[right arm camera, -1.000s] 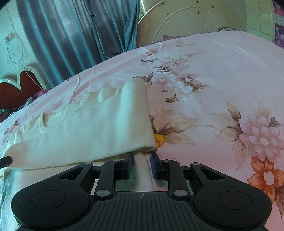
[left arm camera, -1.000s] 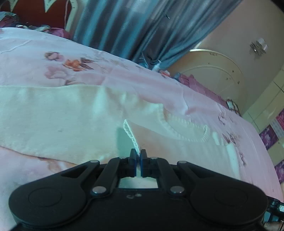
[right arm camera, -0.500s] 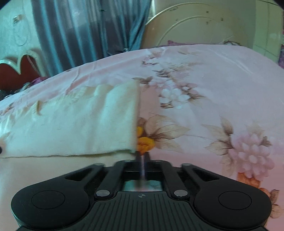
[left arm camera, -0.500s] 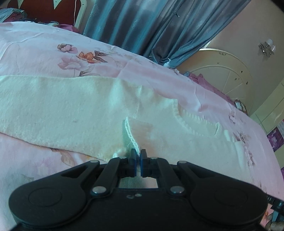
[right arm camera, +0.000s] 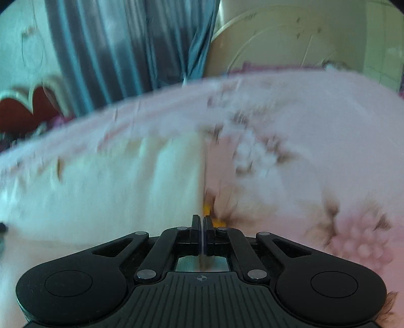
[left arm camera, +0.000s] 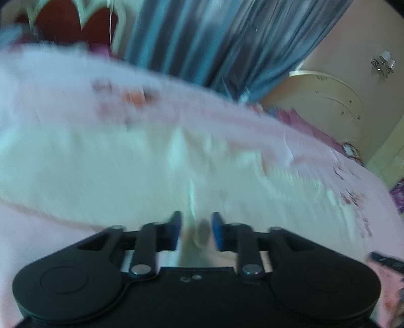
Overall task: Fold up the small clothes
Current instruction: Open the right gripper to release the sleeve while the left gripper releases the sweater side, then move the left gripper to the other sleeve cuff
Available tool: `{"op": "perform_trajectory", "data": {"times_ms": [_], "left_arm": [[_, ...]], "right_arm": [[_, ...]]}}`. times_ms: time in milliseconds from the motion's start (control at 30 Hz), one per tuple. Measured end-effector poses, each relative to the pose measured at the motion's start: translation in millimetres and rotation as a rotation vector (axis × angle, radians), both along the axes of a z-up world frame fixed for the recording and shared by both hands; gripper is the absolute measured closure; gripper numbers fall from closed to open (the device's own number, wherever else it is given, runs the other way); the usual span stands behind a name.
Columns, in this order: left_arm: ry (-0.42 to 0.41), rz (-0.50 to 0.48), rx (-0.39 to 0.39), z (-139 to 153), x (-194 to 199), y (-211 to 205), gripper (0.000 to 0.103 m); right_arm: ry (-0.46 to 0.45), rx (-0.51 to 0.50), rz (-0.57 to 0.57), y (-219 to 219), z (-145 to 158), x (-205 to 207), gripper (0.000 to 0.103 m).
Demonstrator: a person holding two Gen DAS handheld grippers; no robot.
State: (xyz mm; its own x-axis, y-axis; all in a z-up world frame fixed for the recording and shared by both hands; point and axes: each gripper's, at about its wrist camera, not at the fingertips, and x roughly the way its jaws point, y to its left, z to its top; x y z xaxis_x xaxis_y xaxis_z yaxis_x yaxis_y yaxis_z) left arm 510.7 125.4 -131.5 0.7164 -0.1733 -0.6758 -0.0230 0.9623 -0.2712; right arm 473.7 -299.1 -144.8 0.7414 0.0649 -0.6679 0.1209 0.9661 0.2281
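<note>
A cream knitted garment (left arm camera: 106,176) lies spread on the pink floral bedsheet (left arm camera: 63,83), blurred by motion. In the left wrist view my left gripper (left arm camera: 195,222) stands just above its near edge. Its jaws are opening, and a raised fold of the cream fabric (left arm camera: 193,199) stands loosely between the blue pads (left arm camera: 217,227) without being pinched. In the right wrist view the garment (right arm camera: 101,191) fills the left half, folded over, with its straight right edge running down into my right gripper (right arm camera: 202,220). Those jaws are shut on that edge at the near corner.
The bedsheet (right arm camera: 315,141) stretches bare to the right of the garment. Blue curtains (right arm camera: 121,45) hang behind the bed. A red headboard (left arm camera: 63,22) stands at the far left, a cream footboard (right arm camera: 277,43) at the far end.
The left jaws were shut on the garment's knitted edge and now stand apart, with the fold loose between them. The right jaws went from open around the fabric to shut. Both views are now blurred.
</note>
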Motion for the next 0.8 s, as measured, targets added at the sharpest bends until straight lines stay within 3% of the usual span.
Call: {"op": "perform_trajectory", "data": {"times_ms": [100,200,267,467,567,633,700,733,800], "left_arm": [[-0.046,-0.096,0.057,8,6,-21,0.071],[-0.002,-0.193,0.09,-5,25,-47,0.068],[0.025,-0.199,0.131,-18,40,-56,0.068],[-0.021,-0.199,0.165,-25,60,-60,0.068],[-0.032,-0.183,0.172,-23,58,-56,0.069],[-0.054,-0.17,0.189,-17,49,-54,0.065],[-0.059,-0.139,0.201,-17,47,-50,0.063],[-0.057,-0.127,0.209,-18,48,-48,0.063],[-0.045,-0.096,0.214,-20,51,-43,0.064]], "right_arm": [[0.021,-0.002,0.057,11,-7,22,0.103],[0.044,-0.007,0.049,13,-19,50,0.103],[0.04,0.011,0.021,5,-24,73,0.103],[0.041,0.016,-0.011,-20,-34,134,0.103],[0.033,0.009,-0.008,-27,-28,137,0.103],[-0.024,0.039,-0.024,-33,-14,126,0.103],[-0.006,0.05,-0.036,-38,-14,123,0.082],[-0.005,0.062,-0.037,-39,-15,123,0.058],[0.003,0.07,-0.019,-39,-19,125,0.055]]}}
